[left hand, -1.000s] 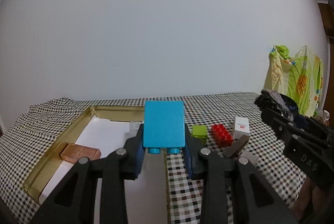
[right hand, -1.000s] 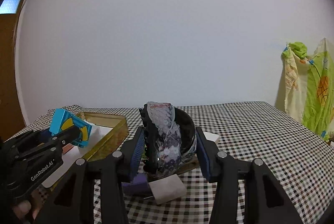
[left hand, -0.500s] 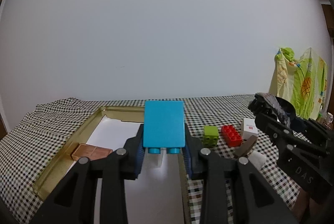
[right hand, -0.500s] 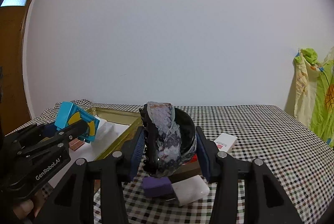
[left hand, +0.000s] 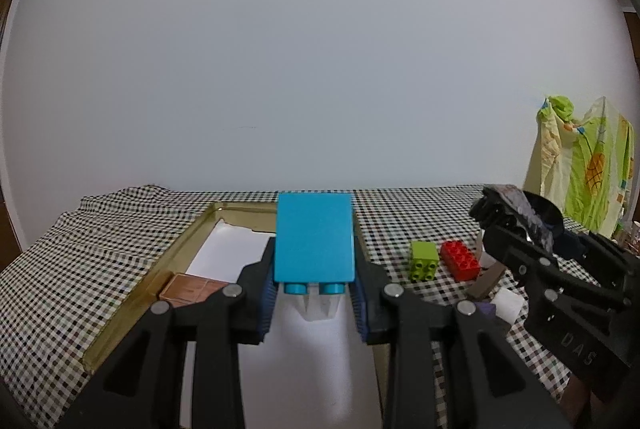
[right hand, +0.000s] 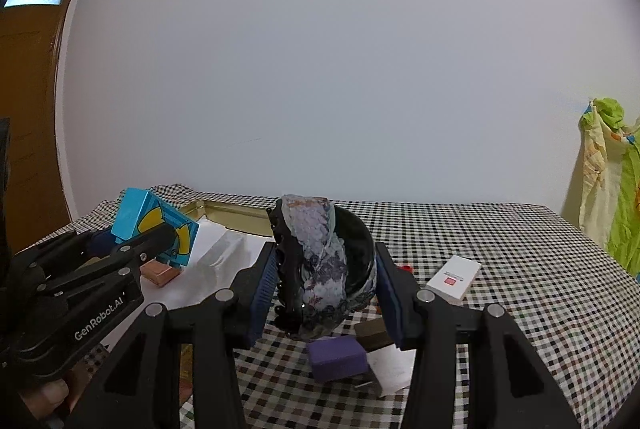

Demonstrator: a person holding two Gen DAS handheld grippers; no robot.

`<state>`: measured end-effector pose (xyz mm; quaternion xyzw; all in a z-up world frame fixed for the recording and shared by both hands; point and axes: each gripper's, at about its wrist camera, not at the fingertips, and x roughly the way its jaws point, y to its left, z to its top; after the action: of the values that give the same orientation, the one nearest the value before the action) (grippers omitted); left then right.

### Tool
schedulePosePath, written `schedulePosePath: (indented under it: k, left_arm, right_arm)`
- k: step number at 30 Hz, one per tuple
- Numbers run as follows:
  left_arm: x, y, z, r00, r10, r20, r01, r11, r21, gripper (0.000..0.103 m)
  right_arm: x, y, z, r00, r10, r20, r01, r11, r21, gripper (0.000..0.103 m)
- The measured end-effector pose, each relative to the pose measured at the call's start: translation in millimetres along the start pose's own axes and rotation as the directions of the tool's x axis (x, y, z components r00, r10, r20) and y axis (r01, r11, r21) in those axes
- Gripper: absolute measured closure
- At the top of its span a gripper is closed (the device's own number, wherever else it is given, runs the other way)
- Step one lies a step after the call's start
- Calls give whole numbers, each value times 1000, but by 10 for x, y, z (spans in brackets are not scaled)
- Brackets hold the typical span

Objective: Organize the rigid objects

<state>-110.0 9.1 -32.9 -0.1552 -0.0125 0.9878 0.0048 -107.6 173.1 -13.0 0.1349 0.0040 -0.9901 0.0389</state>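
over gold tray [left hand: 132,293], smooth blue block [left hand: 314,237]

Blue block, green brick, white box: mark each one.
blue block [left hand: 314,235], left wrist view, middle of its flat face.
green brick [left hand: 423,261], left wrist view, top of its studded face.
white box [right hand: 454,276], right wrist view, top near the red label.

The desk [left hand: 100,269] wears a black-and-white checked cloth. On it sit a gold-rimmed tray [left hand: 176,253] lined white, a copper-brown block [left hand: 188,287], a lime-green brick [left hand: 423,261], a red brick [left hand: 460,260] and a purple block [right hand: 338,357]. Black grippers carry a bright blue block [left hand: 314,237] with yellow markings and a mottled grey-purple clip [right hand: 320,261].
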Motion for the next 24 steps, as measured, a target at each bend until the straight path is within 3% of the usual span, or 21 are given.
schedulePosePath:
  k: [24]
  left_arm:
    - [-71,336,-31,999,33,-6,-33,999,-35,73]
  right_arm:
    - [161,272,5,996,85,-31,-87,995,-55,54]
